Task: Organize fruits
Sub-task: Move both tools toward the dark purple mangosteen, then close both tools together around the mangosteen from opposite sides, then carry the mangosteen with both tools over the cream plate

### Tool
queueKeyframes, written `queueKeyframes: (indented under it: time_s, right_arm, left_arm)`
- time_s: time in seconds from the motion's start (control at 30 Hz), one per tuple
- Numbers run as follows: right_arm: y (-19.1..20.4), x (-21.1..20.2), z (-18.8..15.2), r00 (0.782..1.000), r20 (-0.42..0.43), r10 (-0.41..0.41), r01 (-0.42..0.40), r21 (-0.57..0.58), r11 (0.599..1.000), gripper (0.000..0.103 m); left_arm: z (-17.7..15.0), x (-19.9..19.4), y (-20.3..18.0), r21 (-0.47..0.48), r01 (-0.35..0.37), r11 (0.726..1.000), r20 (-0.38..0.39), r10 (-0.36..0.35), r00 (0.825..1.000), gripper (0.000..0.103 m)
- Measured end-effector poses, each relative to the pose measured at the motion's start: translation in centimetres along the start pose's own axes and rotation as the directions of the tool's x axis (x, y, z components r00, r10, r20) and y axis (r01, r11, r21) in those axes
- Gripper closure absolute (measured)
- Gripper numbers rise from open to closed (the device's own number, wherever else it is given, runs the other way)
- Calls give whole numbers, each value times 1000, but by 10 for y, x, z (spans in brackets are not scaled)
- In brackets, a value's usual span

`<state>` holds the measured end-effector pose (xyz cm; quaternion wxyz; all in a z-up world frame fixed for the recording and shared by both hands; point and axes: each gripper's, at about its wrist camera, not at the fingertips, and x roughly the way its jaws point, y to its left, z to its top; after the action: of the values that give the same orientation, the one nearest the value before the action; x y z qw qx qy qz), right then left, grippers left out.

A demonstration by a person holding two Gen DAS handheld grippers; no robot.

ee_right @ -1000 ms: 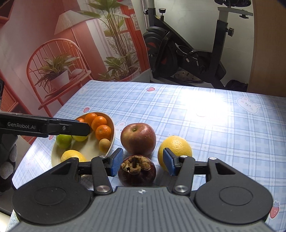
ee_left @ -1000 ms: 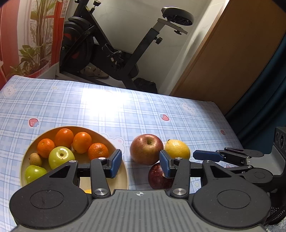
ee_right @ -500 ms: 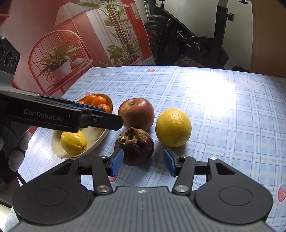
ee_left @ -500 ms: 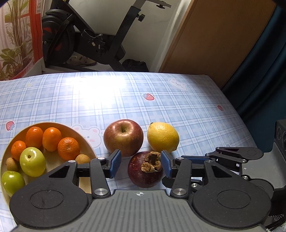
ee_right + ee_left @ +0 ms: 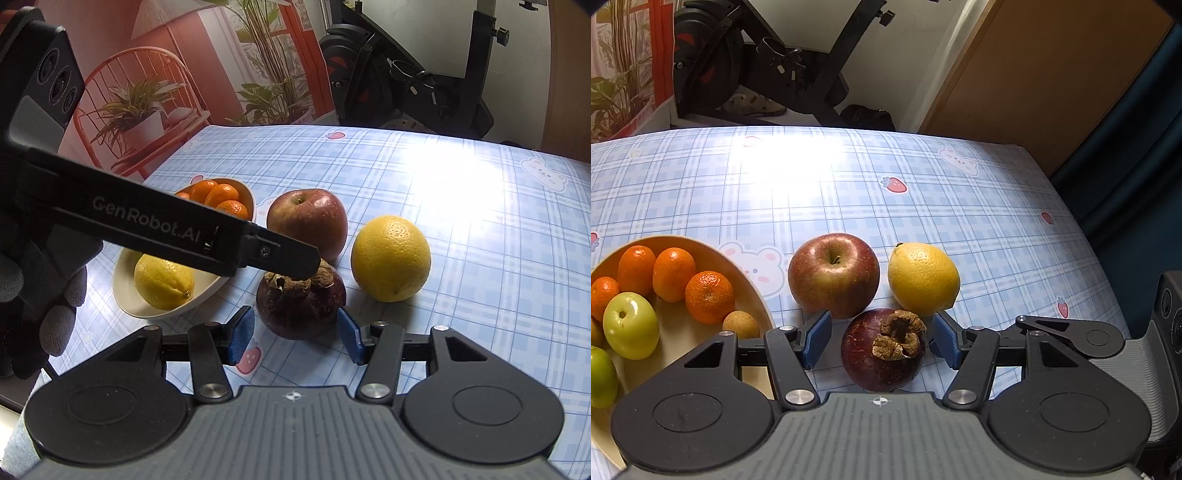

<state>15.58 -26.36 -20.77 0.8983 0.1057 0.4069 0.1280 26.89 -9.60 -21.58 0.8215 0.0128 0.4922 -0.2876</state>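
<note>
Left wrist view: the left tongs [image 5: 879,338] stand released, their blue pads either side of a dark purple mangosteen [image 5: 882,350] on the table [image 5: 923,199]; the jaws have just been opening, pads clear of the fruit. From the right wrist view, the right tongs [image 5: 295,334] also stand released, flanking the same mangosteen low down, with no clear contact. A red apple [image 5: 833,275] sits at eleven o'clock, a lemon [image 5: 923,280] at one o'clock, and a fruit bowl [image 5: 753,291] at nine o'clock. The mangosteen looks firm, light and smooth, likely best gripped across its widest middle. Its dried stem cap faces up; being round, it has no long axis.
</note>
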Motion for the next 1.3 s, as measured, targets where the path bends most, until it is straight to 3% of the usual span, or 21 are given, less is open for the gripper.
queueKeyframes:
  time_s: [0.33,0.5,0.97,1.3]
  right_arm:
    - [-7,7,-2,999,15,28,-28,22,999,48]
    - [-5,11,-1,1000,16,16,-16,11,1000,45]
    - [2,16,0,1000,4,-11,11,-16,1000,43]
    - [23,-7,11,998,60,-2,6,-65,998,43]
  left_arm:
    - [-1,14,3,-24,30,999,-37,-31,999,40]
    - [-2,14,4,-30,40,999,-33,-41,999,46]
    - [-5,19,10,-72,47,996,-42,-50,998,46]
    - [-4,-17,13,-69,62,996,21,-61,998,46]
